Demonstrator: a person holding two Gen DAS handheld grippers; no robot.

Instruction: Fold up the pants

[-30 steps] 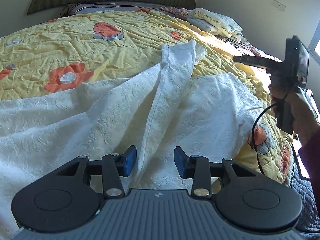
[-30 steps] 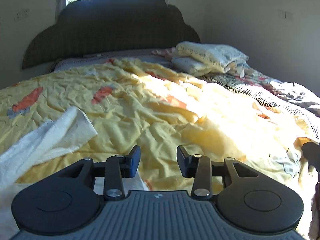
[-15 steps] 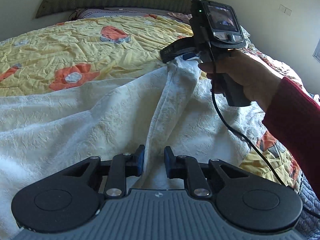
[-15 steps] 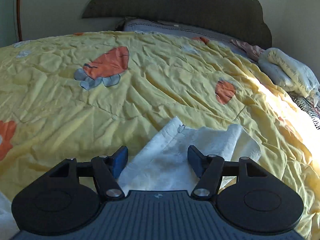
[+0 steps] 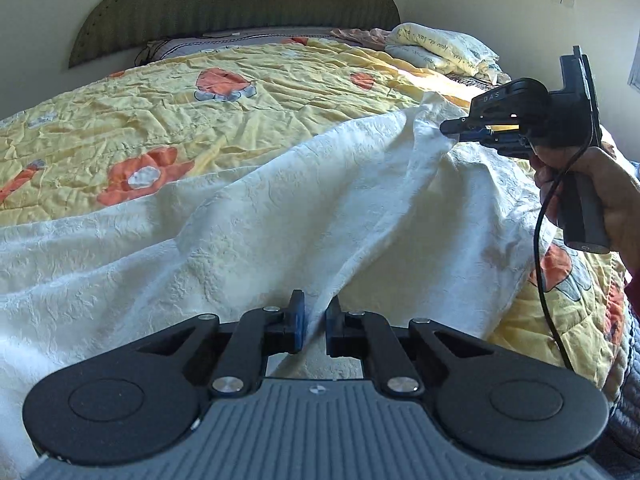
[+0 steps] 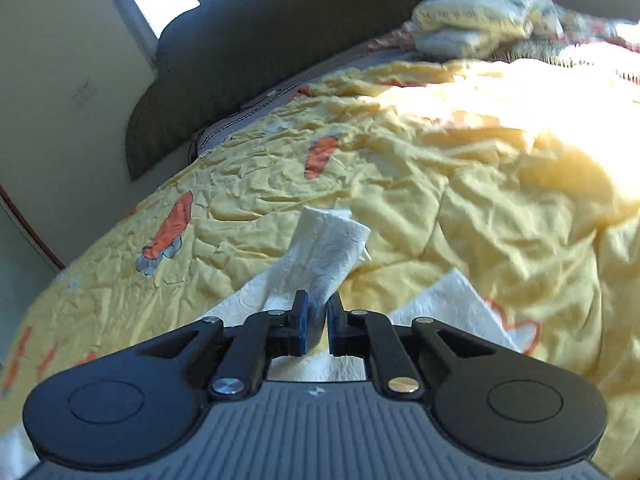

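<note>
White textured pants (image 5: 248, 216) lie spread across the yellow flowered bedspread (image 5: 168, 120). My left gripper (image 5: 315, 320) is shut on a raised fold of the pants near me. My right gripper (image 6: 317, 318) is shut on the end of a pant leg (image 6: 324, 252) and holds it lifted off the bed. In the left wrist view the right gripper (image 5: 452, 130) shows at the right, pinching that leg end, with cloth stretched between both grippers.
A dark headboard (image 5: 236, 4) stands at the far end. Folded pillows and bedding (image 5: 436, 48) lie at the far right. The bed's right edge with a dark quilt (image 5: 628, 360) is close. A cable (image 5: 544, 264) hangs from the right gripper.
Both grippers have closed on the pants. The right gripper has lifted the leg end and pulled it to the right. The left gripper now holds the fold tight.
</note>
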